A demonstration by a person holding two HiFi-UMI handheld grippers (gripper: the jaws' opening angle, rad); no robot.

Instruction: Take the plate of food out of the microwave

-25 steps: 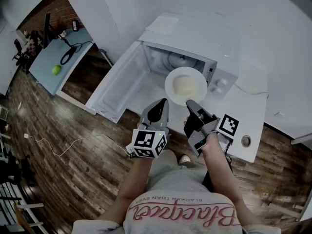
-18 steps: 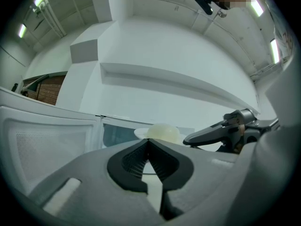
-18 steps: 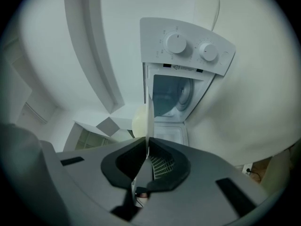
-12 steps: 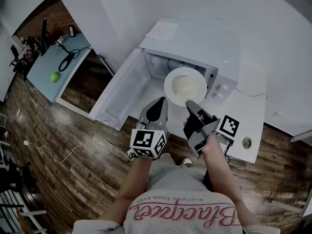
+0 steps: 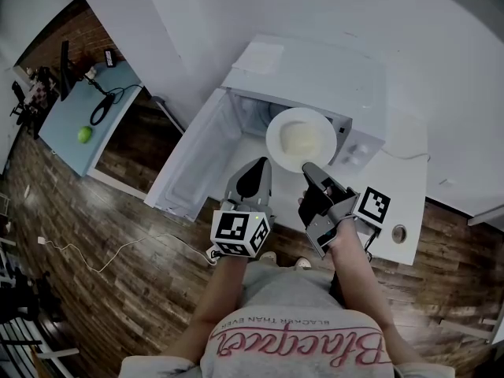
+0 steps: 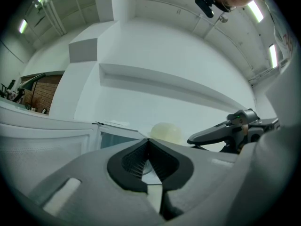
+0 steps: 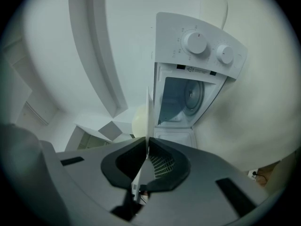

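Blue desk (image 5: pixel 64 119) — maybe apple (image 5: pixel 84 135), wood floor (image 5: pixel 102 313)

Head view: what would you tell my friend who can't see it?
Seen from above, the left gripper and the right gripper each pinch the rim of a white plate of pale food, in front of an open white microwave.

I stand on a dark wood-plank floor (image 5: pixel 94 313), with a pale cable (image 5: pixel 94 271) trailing across it. White walls (image 5: pixel 441 46) rise ahead of me, and a white counter (image 5: pixel 405 187) runs along them. To my left a light-blue table (image 5: pixel 71 116) sits near a brick wall (image 5: pixel 59 34). Strip lights (image 6: pixel 256 11) glow overhead.
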